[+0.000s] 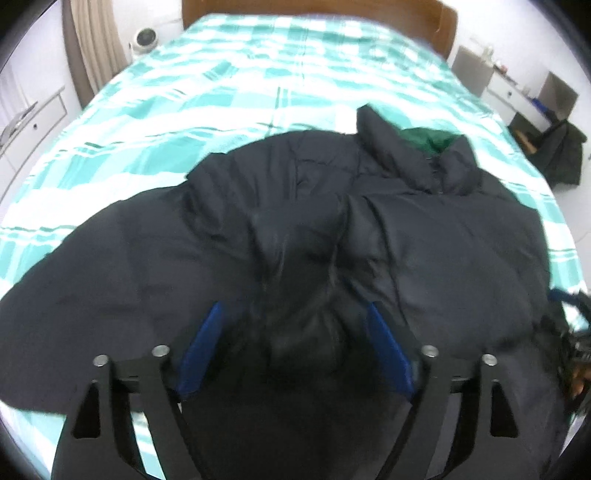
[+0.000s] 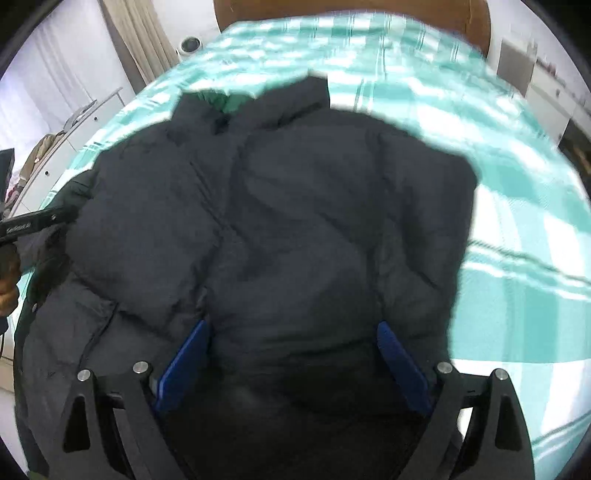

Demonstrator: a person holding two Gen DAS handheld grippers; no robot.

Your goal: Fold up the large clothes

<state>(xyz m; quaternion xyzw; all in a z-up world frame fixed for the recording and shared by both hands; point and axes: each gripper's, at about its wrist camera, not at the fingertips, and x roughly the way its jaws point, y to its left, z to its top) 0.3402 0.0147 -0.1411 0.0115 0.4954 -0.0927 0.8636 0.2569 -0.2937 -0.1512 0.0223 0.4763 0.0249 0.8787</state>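
Observation:
A dark puffer jacket (image 1: 406, 240) lies spread on the bed, collar toward the headboard, with green lining (image 1: 430, 138) showing at the neck. One sleeve (image 1: 74, 295) stretches out to the left. My left gripper (image 1: 294, 308) is open above a bunched, glossy fold in the jacket's middle; its blue pads (image 1: 201, 354) stand wide apart and do not press on the cloth. In the right wrist view the jacket (image 2: 314, 203) fills the centre, and my right gripper (image 2: 293, 325) hovers open over its lower part. A hand (image 2: 7, 291) shows at the left edge.
The bed's teal-and-white checked sheet (image 1: 221, 92) extends to a wooden headboard (image 1: 317, 11). A white fan (image 1: 144, 38) and curtains stand at the back left. White cabinets and a chair with dark clothes (image 1: 557, 147) are on the right.

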